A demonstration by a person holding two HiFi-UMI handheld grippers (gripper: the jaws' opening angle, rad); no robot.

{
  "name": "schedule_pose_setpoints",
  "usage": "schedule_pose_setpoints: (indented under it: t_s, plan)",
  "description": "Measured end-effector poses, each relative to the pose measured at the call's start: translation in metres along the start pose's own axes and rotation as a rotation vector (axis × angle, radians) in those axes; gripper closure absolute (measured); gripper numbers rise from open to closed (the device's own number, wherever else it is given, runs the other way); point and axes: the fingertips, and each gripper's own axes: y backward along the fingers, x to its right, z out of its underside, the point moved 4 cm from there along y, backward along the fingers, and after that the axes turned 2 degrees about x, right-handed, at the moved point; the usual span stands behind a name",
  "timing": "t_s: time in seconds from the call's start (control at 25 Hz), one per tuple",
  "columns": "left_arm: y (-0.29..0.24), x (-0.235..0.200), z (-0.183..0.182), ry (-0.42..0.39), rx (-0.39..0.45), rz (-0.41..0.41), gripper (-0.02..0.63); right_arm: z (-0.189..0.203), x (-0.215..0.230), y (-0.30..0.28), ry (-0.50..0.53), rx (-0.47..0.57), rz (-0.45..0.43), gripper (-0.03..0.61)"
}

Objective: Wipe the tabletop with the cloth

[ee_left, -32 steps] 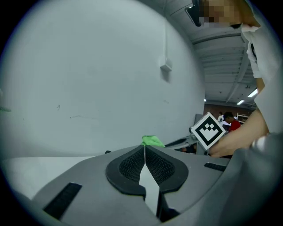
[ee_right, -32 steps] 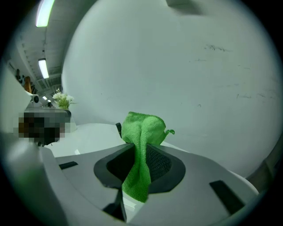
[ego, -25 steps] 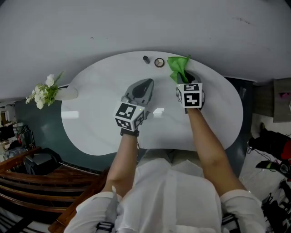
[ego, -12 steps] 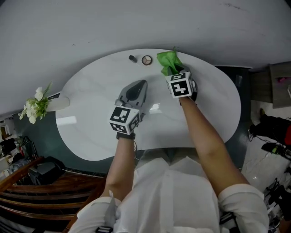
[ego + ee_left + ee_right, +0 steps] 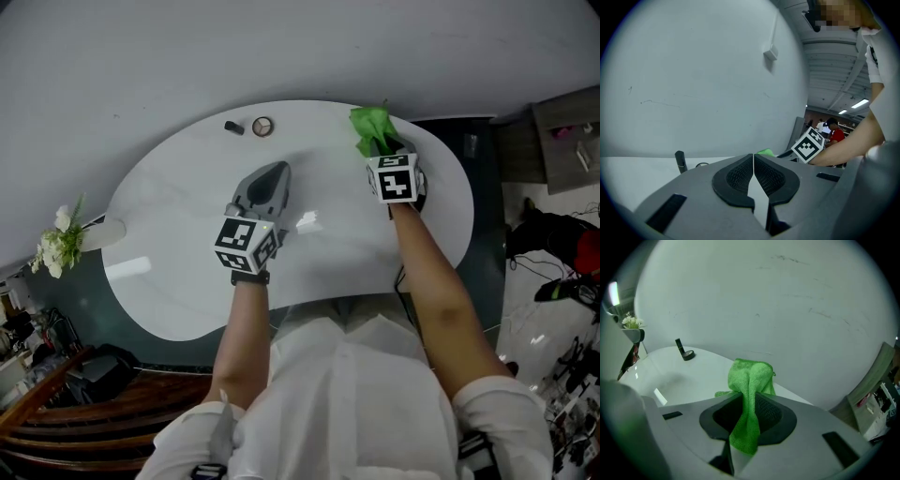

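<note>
Head view shows the white oval tabletop (image 5: 187, 216) from above, with both grippers over it. The right gripper (image 5: 382, 150) is near the far right edge, and its fingers (image 5: 776, 417) are pinching the green cloth (image 5: 372, 125). In the right gripper view the cloth passes between the two fingers as a narrow fold; one end hangs behind the fingertips, toward the camera, and the larger bunch stands up just beyond them. Whether the bunch touches the table I cannot tell. The left gripper (image 5: 269, 178) is well apart to the left, around the middle of the table. In the left gripper view its fingers (image 5: 734, 177) are pressed together with nothing between them; only a thin line shows where the pads meet. Beyond the left fingertips and a little to their left, near the far edge, stand a small dark cylinder (image 5: 233, 127) and a small round object (image 5: 262, 126), just beside each other. To the right of these fingertips the same view shows a bit of the cloth and the marker cube (image 5: 808, 145) of the right gripper. White flowers (image 5: 58, 246) are at the left end of the table, far to the left of both grippers' fingers
</note>
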Motion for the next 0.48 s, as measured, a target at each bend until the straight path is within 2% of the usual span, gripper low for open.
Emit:
schedule_pose_setpoints:
  t_s: [0.28,0.48]
  plan:
    - [-0.022,0.033,-0.003,-0.016,-0.003,0.066,0.595,0.059,0.086,0.043,-0.073,-0.044,0.149,0.505]
    - [-0.024,0.041,-0.005,-0.027,-0.006,0.08,0.595,0.097,0.128,0.074,-0.12,-0.077,0.237,0.505]
